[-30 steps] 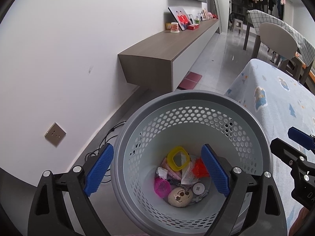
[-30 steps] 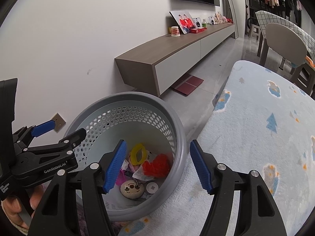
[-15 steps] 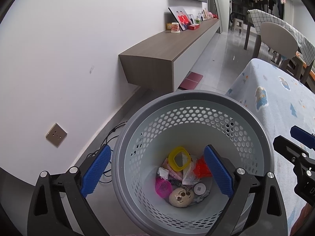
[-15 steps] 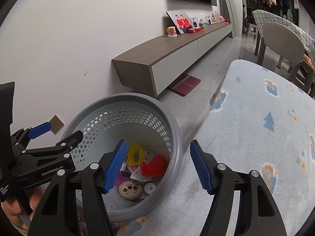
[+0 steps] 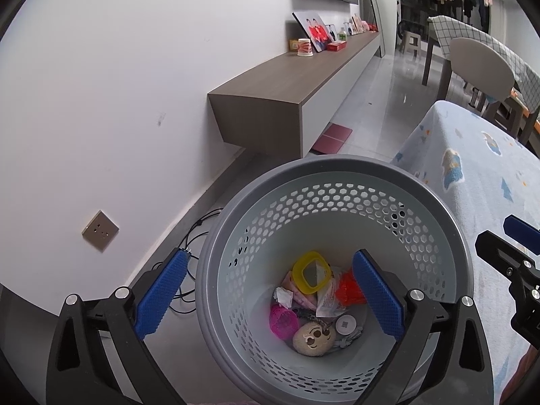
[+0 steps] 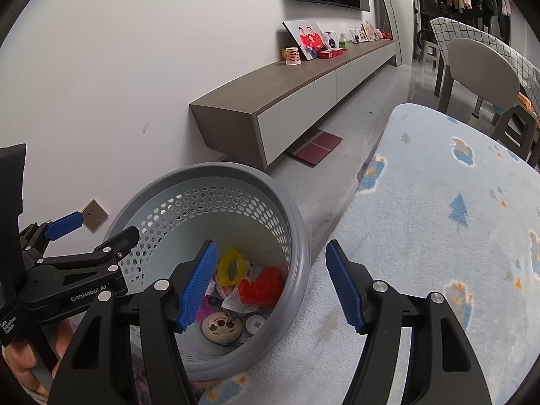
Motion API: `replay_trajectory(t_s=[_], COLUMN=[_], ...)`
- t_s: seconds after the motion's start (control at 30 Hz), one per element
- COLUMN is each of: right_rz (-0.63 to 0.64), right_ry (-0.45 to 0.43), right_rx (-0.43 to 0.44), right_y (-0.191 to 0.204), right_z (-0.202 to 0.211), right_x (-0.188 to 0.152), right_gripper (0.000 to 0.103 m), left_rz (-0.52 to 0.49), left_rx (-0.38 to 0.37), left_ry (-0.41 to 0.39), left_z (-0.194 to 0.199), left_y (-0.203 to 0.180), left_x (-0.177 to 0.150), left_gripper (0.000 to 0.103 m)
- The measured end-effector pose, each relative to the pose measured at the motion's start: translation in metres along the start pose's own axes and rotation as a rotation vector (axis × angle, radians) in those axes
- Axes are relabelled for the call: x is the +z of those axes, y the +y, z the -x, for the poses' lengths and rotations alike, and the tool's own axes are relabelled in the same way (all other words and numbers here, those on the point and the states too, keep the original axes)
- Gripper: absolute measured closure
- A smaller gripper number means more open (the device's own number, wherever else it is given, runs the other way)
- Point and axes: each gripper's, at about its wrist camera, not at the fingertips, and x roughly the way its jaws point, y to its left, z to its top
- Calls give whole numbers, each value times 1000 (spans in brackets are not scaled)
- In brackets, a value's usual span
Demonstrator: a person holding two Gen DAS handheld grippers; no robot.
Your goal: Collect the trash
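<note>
A grey perforated basket (image 5: pixel 337 162) stands on the floor against the table's edge. At its bottom lie a yellow ring (image 5: pixel 310 271), a red crumpled piece (image 5: pixel 347 290), a white wrapper (image 5: pixel 329 300), a pink item (image 5: pixel 281 320) and a beige round face toy (image 5: pixel 314 337). My left gripper (image 5: pixel 270 254) hangs over the basket, its jaws opening. One finger is outside the left wall and one inside, and they grip nothing. My right gripper (image 6: pixel 271 246) is open over the basket's (image 6: pixel 300 236) right rim, empty. The left gripper (image 6: pixel 98 229) also shows in the right wrist view.
A table under a pale blue patterned blanket (image 6: pixel 438 236) lies right of the basket. A low wall cabinet (image 5: pixel 287 84) carries photos and a cup. A wall socket (image 5: pixel 100 230) and cables (image 5: pixel 192 236) are to the left. A chair (image 6: pixel 479 71) stands far right. A hand (image 6: pixel 20 361) holds the left gripper.
The left gripper's fingers have spread wider apart over the basket. The right gripper and the trash in the basket have stayed put.
</note>
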Motion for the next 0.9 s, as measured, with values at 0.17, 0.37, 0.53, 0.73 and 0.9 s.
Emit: replay_trajectory(t_s=[0.17,0.37,0.53,0.73,0.9], right_rz=[-1,0,1,2,1], right_ry=[-1,-1,-2,-4,-3], right_rx=[-1,0,-2,-4,-4], right_y=[-1,0,-1,-1,-1], right_z=[0,0,1,2,2], right_x=[0,0,0,0,0], right_gripper=[39,39,39,39,39], left_rz=[0,-1,1,2,4], left_rx=[-1,1,4,5,6], left_ry=[0,3,1,-3,-3], left_z=[0,0,0,0,0], left_y=[0,1,1,0,0], left_x=[0,-1,-1,-1,-1], left_gripper=[7,7,7,7,7])
